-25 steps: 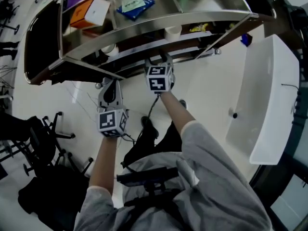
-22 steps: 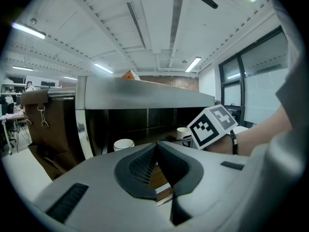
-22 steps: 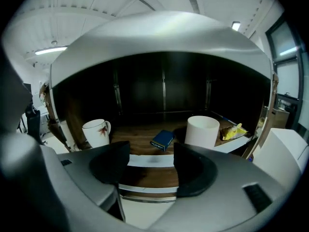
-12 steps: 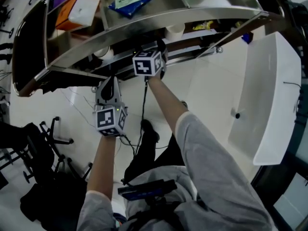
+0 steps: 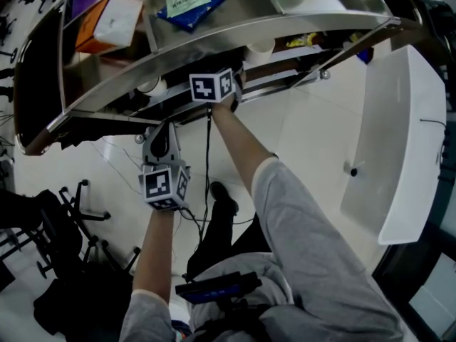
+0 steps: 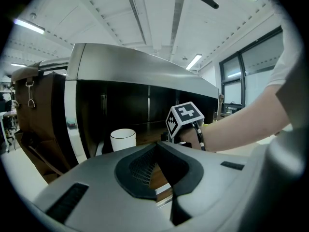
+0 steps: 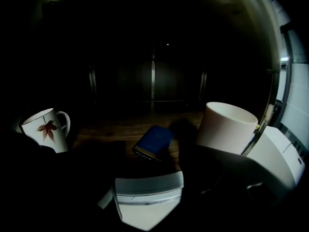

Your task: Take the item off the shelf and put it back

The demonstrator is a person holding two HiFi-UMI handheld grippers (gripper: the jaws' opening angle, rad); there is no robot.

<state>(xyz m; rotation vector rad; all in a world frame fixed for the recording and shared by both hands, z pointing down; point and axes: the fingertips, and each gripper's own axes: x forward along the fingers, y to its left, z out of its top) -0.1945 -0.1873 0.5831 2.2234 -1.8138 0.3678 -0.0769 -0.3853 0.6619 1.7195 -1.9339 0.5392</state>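
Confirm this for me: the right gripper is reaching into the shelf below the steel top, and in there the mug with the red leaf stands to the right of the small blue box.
Not quite. The mug with the red leaf stands to the left of the small blue box, not the right. A plain white cup is on the box's right. The right gripper view shows this. The rest holds.

From the head we look steeply down on the steel shelf (image 5: 214,40) and both arms. Our left gripper view sits low outside it, facing in and upward. Our right gripper view looks from inside the dark lower level, close to its board. The head and left gripper views share the marker cube (image 5: 211,85).
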